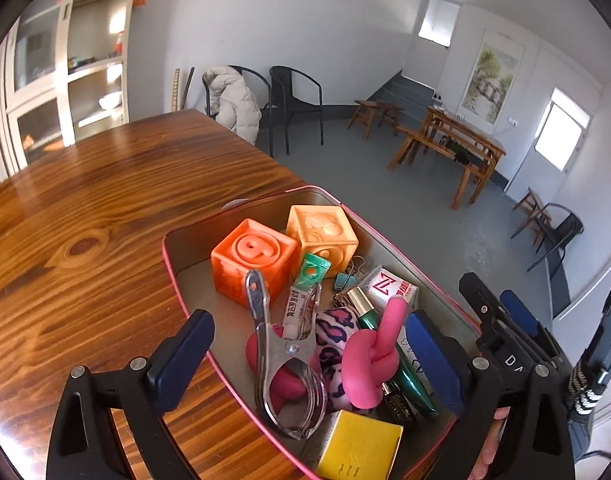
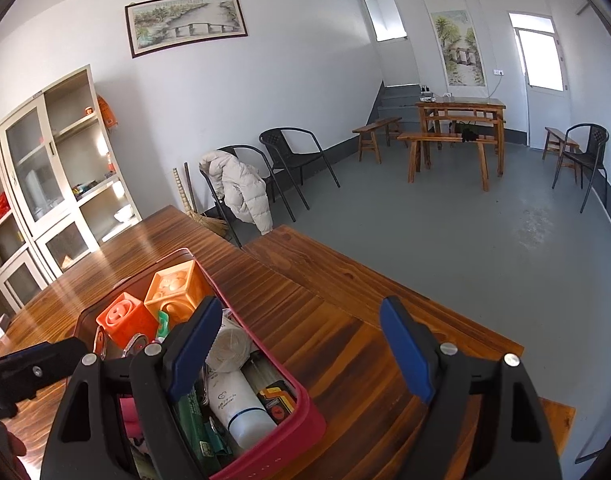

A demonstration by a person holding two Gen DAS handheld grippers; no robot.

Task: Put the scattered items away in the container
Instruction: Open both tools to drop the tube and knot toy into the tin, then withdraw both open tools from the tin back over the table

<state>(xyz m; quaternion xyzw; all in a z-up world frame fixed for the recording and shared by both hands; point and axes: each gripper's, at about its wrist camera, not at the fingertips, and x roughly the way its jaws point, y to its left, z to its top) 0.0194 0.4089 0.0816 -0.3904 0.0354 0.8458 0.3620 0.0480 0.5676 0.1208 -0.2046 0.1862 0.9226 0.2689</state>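
The container (image 1: pixel 173 256) is a shallow tin with rounded corners, pink-red outside and dull grey metal inside. It stands on the wooden counter (image 1: pixel 85 208), whose varnished boards show strong dark grain and a round knot.

The tin is nearly full. At its far end sit two soft-looking toy cubes with raised figures: an orange block (image 1: pixel 251 258) and a paler peach block (image 1: pixel 323 234), side by side. In front of them lie a shiny metal clamp (image 1: pixel 279 354), a small green and white tube (image 1: pixel 305 292), a pink knotted rubbery piece (image 1: pixel 371 364), a spotted pink and purple fabric item (image 1: pixel 337 328), a green mascara tube (image 1: pixel 389 340), a teal binder clip (image 1: pixel 345 280) and a yellow box (image 1: pixel 359 450). The right wrist view shows also a white cylindrical bottle (image 2: pixel 241 404) and a roll of pale cord (image 2: pixel 229 344) along the near wall of the tin.

The left gripper (image 1: pixel 305 364) hangs over the tin with its blue pads spread wide, pinching nothing. The right gripper (image 2: pixel 301 356) is also spread, one finger (image 2: pixel 193 344) over the tin and the other over bare counter, holding nothing.
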